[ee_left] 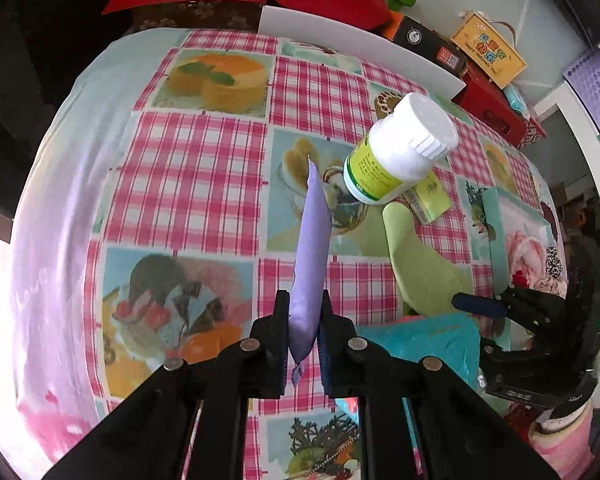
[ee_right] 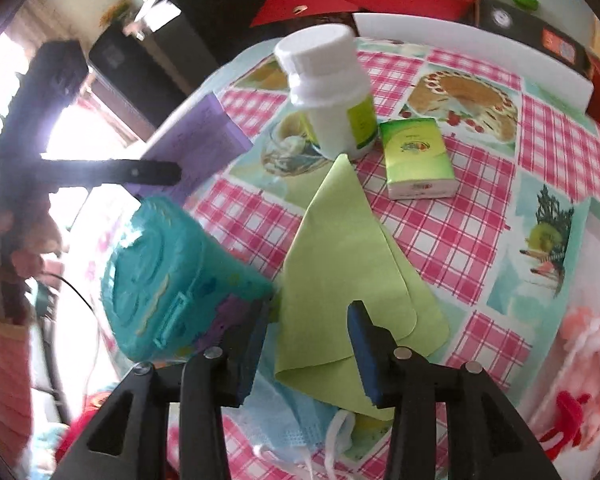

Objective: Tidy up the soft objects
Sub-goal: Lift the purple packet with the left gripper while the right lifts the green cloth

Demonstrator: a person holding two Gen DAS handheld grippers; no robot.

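The left hand-held gripper (ee_left: 305, 340) pinches a lilac soft pouch (ee_left: 310, 264) edge-on above the tabletop (ee_left: 188, 168), long axis pointing away toward the white pill bottle (ee_left: 400, 148). This looks like a carry step; next comes choosing a drop spot. The right hand-held gripper (ee_right: 308, 344) stands spread and empty over the green cloth (ee_right: 340, 256), a teal pack (ee_right: 172, 276) just left.

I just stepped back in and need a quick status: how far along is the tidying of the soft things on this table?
Nothing looks sorted yet. In hand: the left gripper is shut on the purple pouch, lifted off the tablecloth. The right gripper is open over the green cloth, holding nothing. Left to do: that cloth, the blue face mask and the teal pack remain loose.
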